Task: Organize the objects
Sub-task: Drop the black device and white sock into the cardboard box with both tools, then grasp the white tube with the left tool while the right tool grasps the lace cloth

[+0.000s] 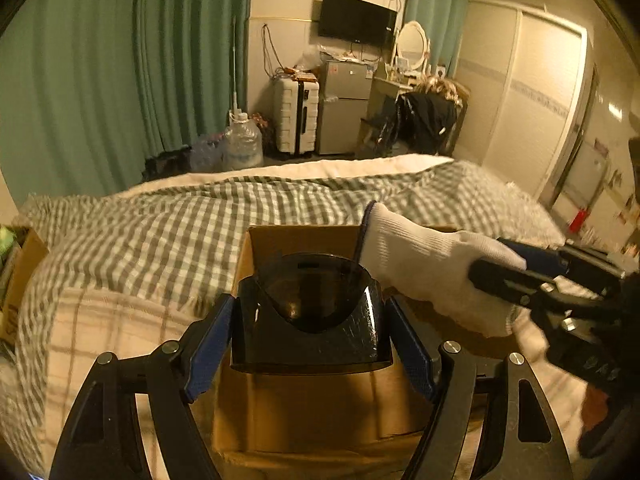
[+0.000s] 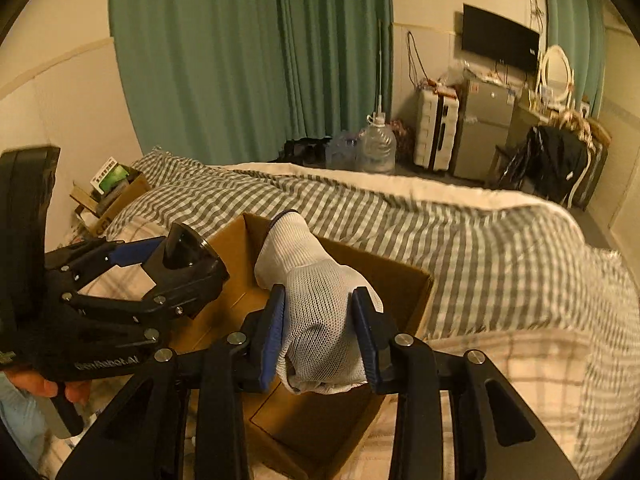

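My left gripper (image 1: 310, 336) is shut on a black box with a dark curved visor (image 1: 308, 312) and holds it over the open cardboard box (image 1: 304, 412) on the bed. My right gripper (image 2: 320, 334) is shut on a white knit glove (image 2: 316, 300) and holds it over the same cardboard box (image 2: 404, 280). In the right wrist view the left gripper (image 2: 176, 280) with the black box (image 2: 188, 264) is at the left. In the left wrist view the glove (image 1: 424, 268) reaches in from the right.
The bed has a grey checked cover (image 1: 160, 216). A second cardboard box with items (image 2: 112, 192) stands at the bed's far left. Beyond the bed are a water jug (image 1: 242, 144), a white suitcase (image 1: 296, 120) and a small fridge (image 1: 344, 104).
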### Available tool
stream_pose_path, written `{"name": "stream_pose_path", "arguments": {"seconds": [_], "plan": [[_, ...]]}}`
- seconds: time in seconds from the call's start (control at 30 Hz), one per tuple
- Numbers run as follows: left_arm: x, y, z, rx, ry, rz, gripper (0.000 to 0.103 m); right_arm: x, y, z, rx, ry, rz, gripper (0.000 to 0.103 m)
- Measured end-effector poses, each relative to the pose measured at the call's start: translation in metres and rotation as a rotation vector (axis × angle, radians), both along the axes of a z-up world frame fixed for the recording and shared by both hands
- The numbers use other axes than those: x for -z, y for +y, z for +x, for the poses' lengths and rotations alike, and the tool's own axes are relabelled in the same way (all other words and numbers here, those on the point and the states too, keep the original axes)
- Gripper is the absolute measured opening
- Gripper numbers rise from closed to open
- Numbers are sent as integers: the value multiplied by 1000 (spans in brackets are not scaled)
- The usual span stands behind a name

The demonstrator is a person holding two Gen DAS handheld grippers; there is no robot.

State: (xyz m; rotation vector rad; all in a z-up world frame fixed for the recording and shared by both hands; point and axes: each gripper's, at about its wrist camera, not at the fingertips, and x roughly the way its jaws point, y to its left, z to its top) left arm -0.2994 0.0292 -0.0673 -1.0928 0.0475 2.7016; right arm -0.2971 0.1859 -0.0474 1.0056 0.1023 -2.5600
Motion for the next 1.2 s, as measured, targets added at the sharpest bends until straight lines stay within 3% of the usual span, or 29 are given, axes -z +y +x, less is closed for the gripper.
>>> {"name": "stream_pose_path", "arguments": {"seconds": [0.03, 0.07, 0.13, 0.23, 0.47, 0.63, 0.73, 0.93, 1.2], "plan": [[2, -1, -1, -2, 4, -20, 79, 1, 4, -2, 5, -8, -27, 46], [2, -1, -2, -4, 2, -30, 80, 0, 6, 1, 9, -9, -45, 67], [-2, -1, 2, -27, 7, -43, 99, -12, 13, 11, 36, 21, -81, 78], [-22, -4, 19, -42, 55, -31, 101, -38, 16, 27, 43, 65, -78, 79], [-86, -18, 78, -54, 47, 29, 101, -113, 26, 100, 58, 160, -32, 79], [-123, -35, 138, -103, 65, 28, 101, -164, 31, 169, 47, 224, -11, 84], [-128, -39, 174, -123, 88, -7, 101, -180, 33, 208, 80, 258, 31, 86], [-103, -44, 238, -147, 89, 18, 101, -170, 33, 266, 114, 268, 89, 87], [-29, -34, 282, -180, 22, 34, 101, -84, 25, 295, 154, 135, 119, 87]]}}
